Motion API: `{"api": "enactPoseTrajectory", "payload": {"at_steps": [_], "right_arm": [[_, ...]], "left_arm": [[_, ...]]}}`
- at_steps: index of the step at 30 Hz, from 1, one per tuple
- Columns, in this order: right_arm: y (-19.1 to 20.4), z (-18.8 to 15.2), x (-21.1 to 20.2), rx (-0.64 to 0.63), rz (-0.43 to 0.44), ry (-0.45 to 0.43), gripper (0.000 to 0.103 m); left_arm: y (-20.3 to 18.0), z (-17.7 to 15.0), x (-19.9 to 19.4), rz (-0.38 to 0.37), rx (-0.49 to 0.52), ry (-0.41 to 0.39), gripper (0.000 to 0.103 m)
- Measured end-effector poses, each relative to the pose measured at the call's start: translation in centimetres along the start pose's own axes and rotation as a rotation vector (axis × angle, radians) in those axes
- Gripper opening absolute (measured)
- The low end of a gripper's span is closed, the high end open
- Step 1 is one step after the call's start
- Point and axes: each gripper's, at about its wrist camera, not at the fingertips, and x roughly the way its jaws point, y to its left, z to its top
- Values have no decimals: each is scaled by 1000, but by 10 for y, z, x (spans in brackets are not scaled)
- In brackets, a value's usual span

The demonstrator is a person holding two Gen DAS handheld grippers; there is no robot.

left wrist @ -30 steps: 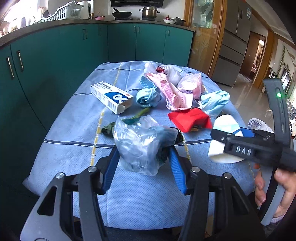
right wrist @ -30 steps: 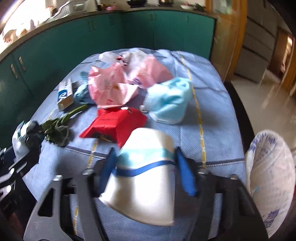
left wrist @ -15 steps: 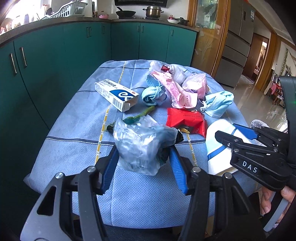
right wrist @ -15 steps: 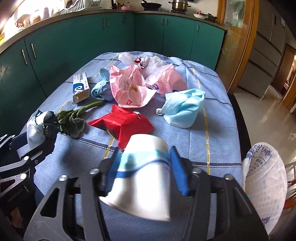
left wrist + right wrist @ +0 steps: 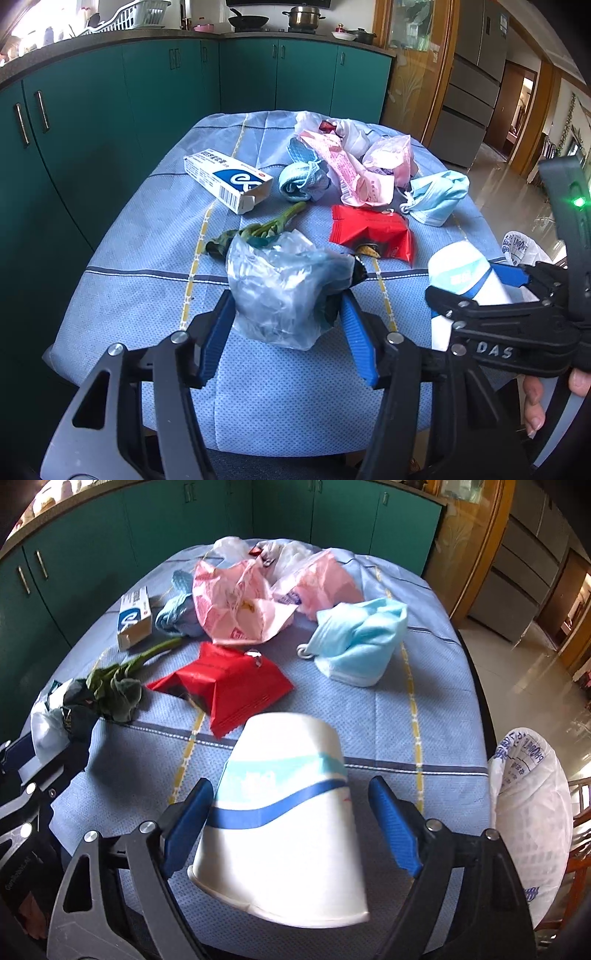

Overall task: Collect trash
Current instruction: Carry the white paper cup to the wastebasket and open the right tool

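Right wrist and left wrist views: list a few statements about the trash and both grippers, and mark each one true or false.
1. The left gripper is clamped on a crumpled clear plastic bag. True.
2. The red foil wrapper lies on the floor. False: it lies on the blue tablecloth.
3. The white paper cup with blue bands sits between the fingers of the right gripper. True.
4. The light blue face mask is in the left gripper. False: it lies on the tablecloth beyond the wrapper.

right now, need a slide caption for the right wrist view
Right gripper around an upturned paper cup, red wrapper, blue mask and pink bags left on the table.
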Motion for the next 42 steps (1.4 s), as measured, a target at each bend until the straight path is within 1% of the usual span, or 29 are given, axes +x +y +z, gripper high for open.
{"api": "enactPoseTrajectory", "payload": {"at_steps": [2,3,4,6,9,13,17,20,22,25,31,34,36,38,40,42], "right_arm": [[7,-2,1,-30,7,-8,83],[10,-3,0,-47,18,-17,74],[12,-4,0,-58,23,-22,73],[16,-5,-4,-79,34,-38,73],[22,-7,-9,-104,22,-62,73],[24,-8,-17,-110,20,-82,73],[18,-7,-24,-109,18,-107,73],[8,-8,-37,-103,6,-144,73],[-6,-9,-49,-83,-8,-172,73],[-39,-10,-66,-27,-38,-209,73],[-139,-30,-96,154,-205,-253,73],[-184,-48,-108,231,-293,-255,73],[-210,-61,-111,279,-340,-243,73],[-226,-72,-109,316,-374,-228,73],[-241,-81,-104,346,-380,-201,73],[-249,-86,-101,373,-380,-193,74]], "left_arm": [[0,0,1,0,-1,2,59],[1,0,0,0,-3,0,59],[1,0,0,0,-4,-1,59],[2,0,-2,2,-8,-5,59],[3,1,-3,3,-10,-8,59],[1,1,-6,2,-4,-12,59],[-2,2,-11,3,3,-21,59],[-5,3,-18,4,4,-36,59],[-7,5,-25,3,7,-51,59],[-13,7,-37,-1,16,-79,59],[-36,14,-57,-43,49,-118,58],[-55,18,-65,-85,72,-132,58],[-73,22,-69,-129,94,-139,58],[-93,25,-70,-174,119,-140,58],[-117,27,-69,-228,154,-136,58],[-140,27,-68,-272,193,-125,58]]}}
